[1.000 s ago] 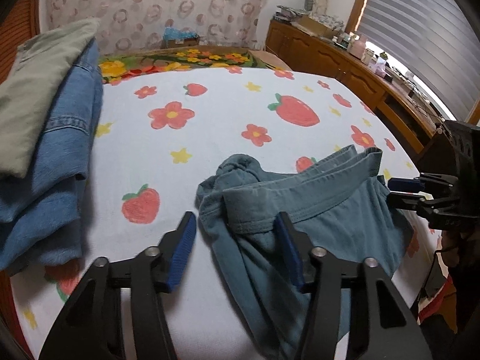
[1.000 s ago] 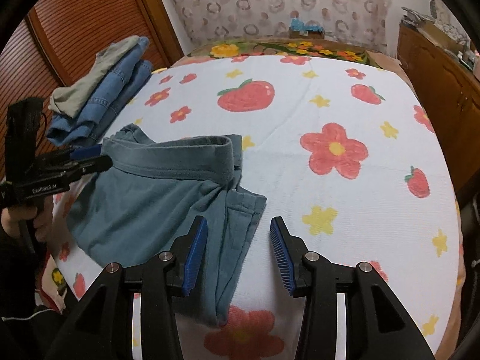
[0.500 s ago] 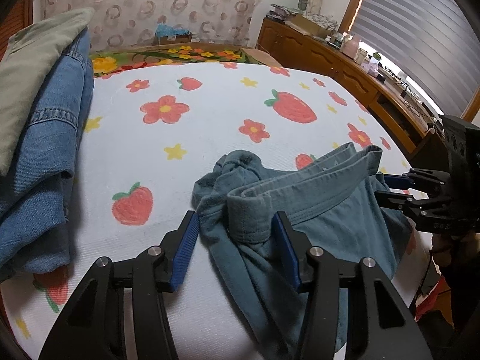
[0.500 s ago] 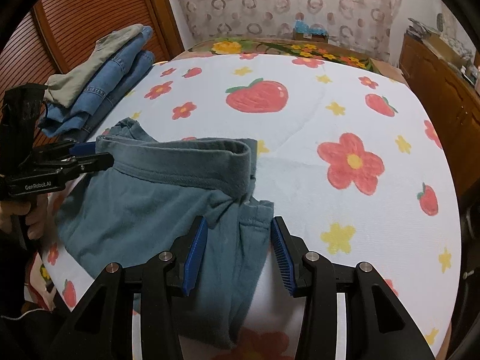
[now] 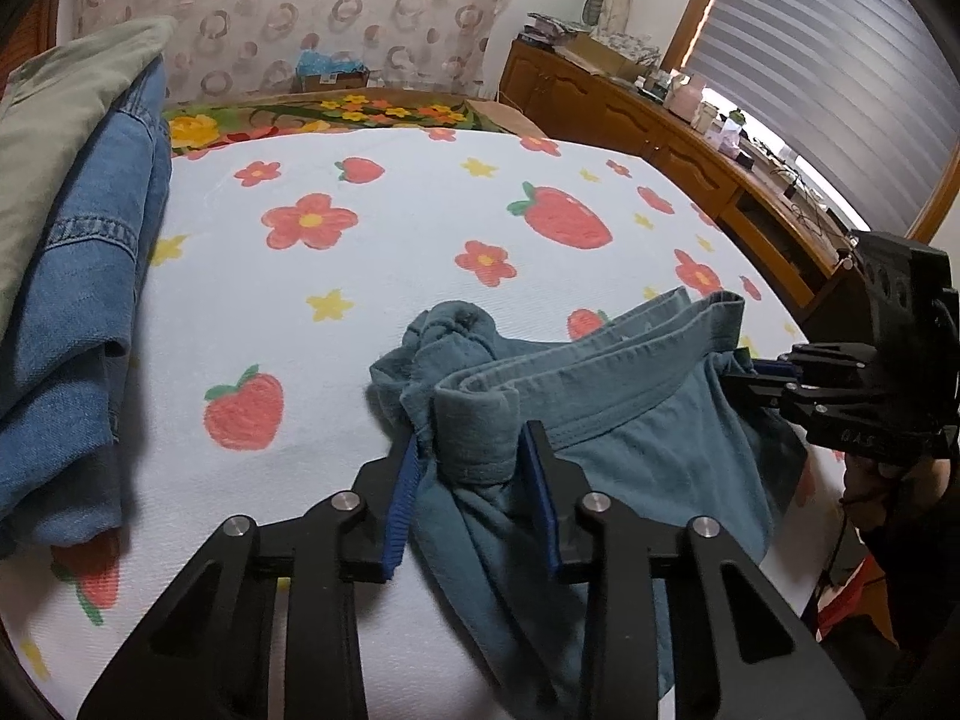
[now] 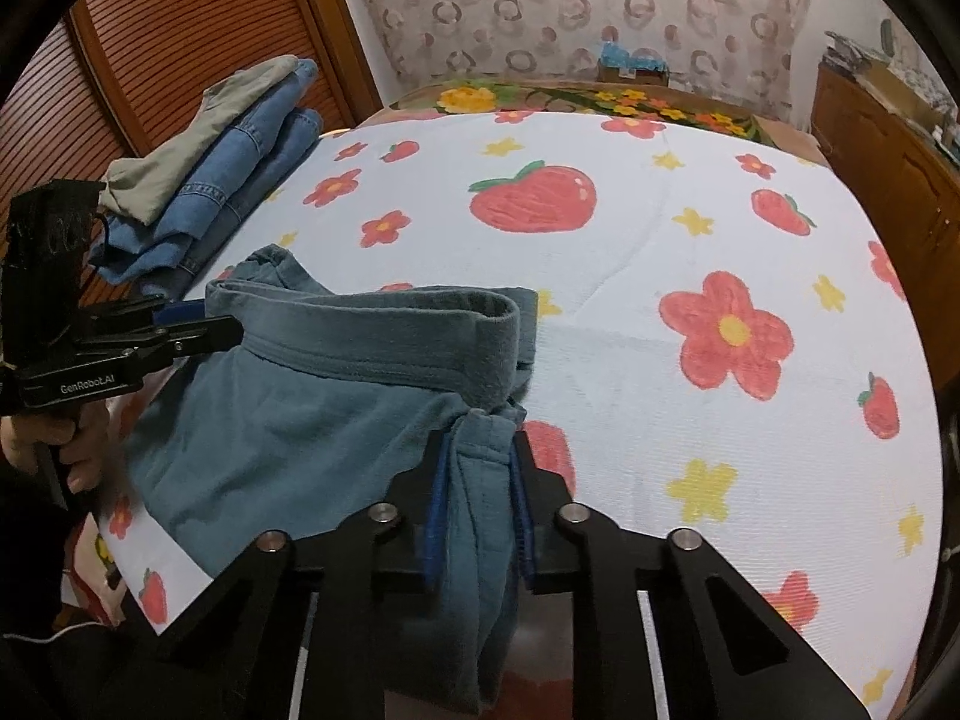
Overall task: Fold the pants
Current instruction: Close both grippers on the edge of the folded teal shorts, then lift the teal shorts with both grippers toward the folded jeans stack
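Observation:
Teal-blue pants [image 5: 630, 420] lie crumpled at the near edge of a bed with a strawberry-and-flower sheet [image 5: 420, 228]. My left gripper [image 5: 474, 456] is shut on one end of the waistband, with the fabric bunched between its blue pads. My right gripper [image 6: 480, 462] is shut on the other end of the waistband. The pants [image 6: 288, 408] hang stretched between the two grippers, with the waistband lifted and the legs draped over the bed edge. Each gripper shows in the other's view: the right one [image 5: 750, 369] and the left one [image 6: 210, 318].
A stack of folded blue jeans [image 5: 78, 300] topped by an olive garment [image 5: 54, 120] sits on the left side of the bed; it also shows in the right wrist view [image 6: 240, 168]. A wooden sideboard [image 5: 660, 138] stands to the right, and a slatted wooden door [image 6: 150, 48] to the left.
Both grippers moved forward onto the waistband ends and closed from open to shut on the fabric. The waistband is now pulled up and taut between them.

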Tool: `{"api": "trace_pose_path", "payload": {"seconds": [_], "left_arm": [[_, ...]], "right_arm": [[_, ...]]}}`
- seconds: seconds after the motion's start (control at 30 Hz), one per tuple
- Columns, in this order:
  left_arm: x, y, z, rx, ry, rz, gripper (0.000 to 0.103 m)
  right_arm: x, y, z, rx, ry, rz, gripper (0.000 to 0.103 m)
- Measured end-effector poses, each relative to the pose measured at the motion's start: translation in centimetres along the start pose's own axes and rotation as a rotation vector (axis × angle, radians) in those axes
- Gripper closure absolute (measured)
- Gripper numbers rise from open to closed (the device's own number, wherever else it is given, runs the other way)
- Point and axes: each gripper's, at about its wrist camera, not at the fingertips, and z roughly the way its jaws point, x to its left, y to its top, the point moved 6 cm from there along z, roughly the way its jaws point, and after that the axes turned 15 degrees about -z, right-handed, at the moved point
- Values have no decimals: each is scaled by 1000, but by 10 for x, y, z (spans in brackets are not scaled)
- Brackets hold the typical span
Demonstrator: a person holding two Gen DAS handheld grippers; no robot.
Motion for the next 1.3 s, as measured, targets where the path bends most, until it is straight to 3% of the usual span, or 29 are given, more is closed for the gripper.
{"api": "trace_pose_path", "payload": {"seconds": [0.37,0.87,1.3], "left_arm": [[-12,2,-17,-59,-11,17,83],[-34,15,-63,-204,-44,33,85],[-40,43,-108,-359,-42,47,85]], "right_arm": [[4,1,-13,-42,9,-4,91],[12,16,-59,-163,-39,-71,92],[17,52,-93,-257,-88,-169,92]]}}
